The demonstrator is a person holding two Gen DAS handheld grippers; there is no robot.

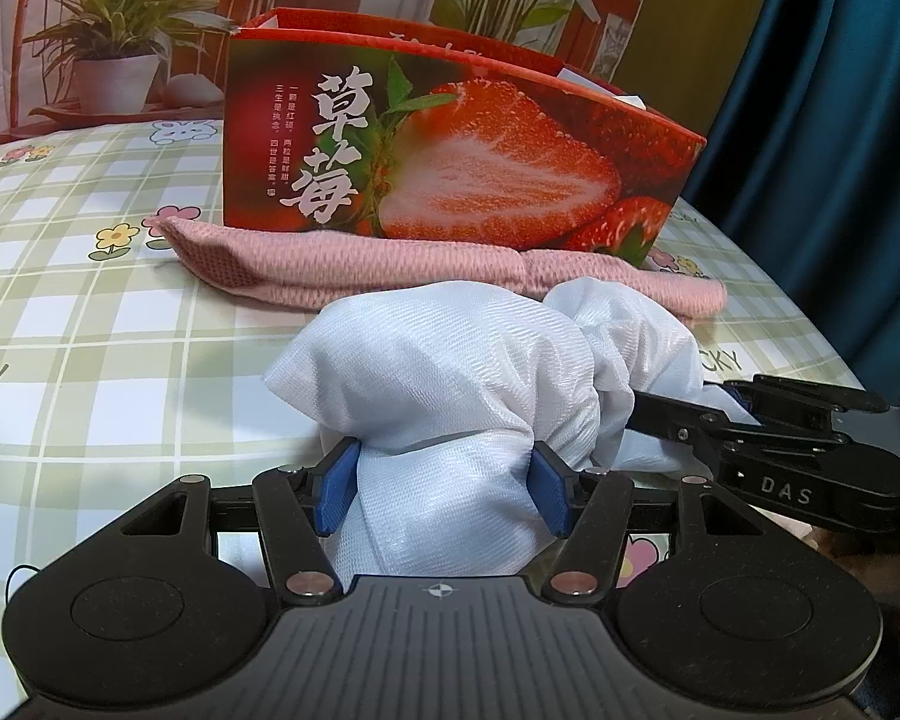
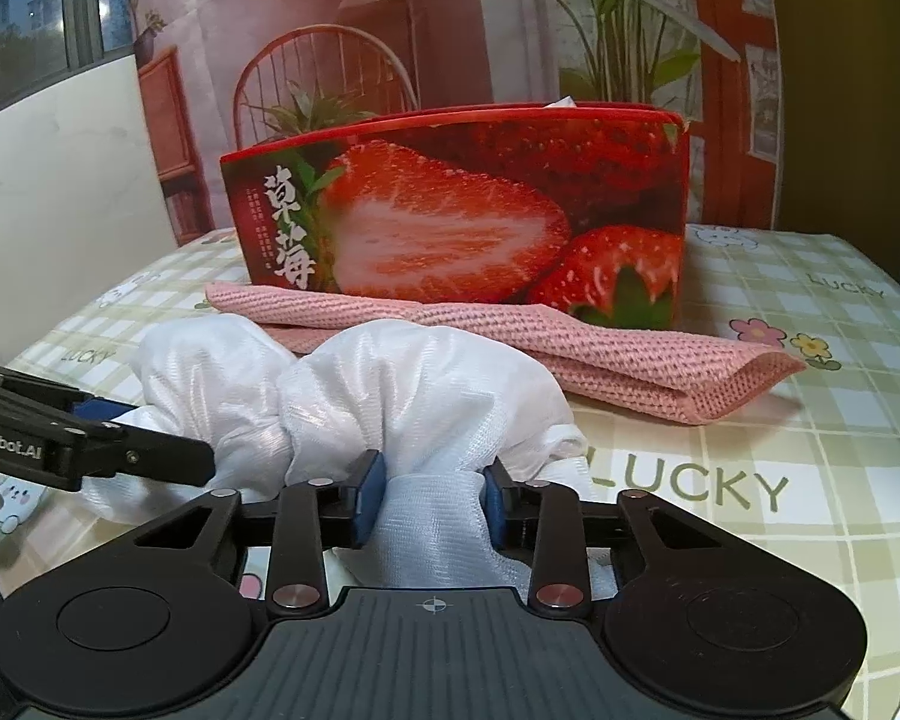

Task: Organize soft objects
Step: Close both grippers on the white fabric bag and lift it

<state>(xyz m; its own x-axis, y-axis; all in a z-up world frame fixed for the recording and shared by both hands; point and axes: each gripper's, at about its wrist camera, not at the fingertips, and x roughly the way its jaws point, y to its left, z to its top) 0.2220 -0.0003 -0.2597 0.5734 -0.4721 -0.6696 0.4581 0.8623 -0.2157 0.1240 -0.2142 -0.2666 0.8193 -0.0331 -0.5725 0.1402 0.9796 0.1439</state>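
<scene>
A white mesh cloth (image 1: 450,372) is bunched between both grippers just above the checked tablecloth. My left gripper (image 1: 444,489) is shut on its left end, blue pads pressed into the fabric. My right gripper (image 2: 432,495) is shut on its right end (image 2: 414,384). The right gripper also shows in the left wrist view (image 1: 678,414), and the left gripper in the right wrist view (image 2: 150,438). Behind the cloth lies a folded pink knit towel (image 1: 390,267), also seen in the right wrist view (image 2: 630,354). An open red strawberry box (image 1: 450,138) stands behind the towel, also in the right wrist view (image 2: 462,210).
The table carries a green checked cloth (image 2: 780,450) with flowers and "LUCKY" print. A printed backdrop with plants and a chair (image 2: 390,30) hangs behind the box. A dark teal curtain (image 1: 840,120) hangs at the right. The table edge drops off at the right (image 1: 822,336).
</scene>
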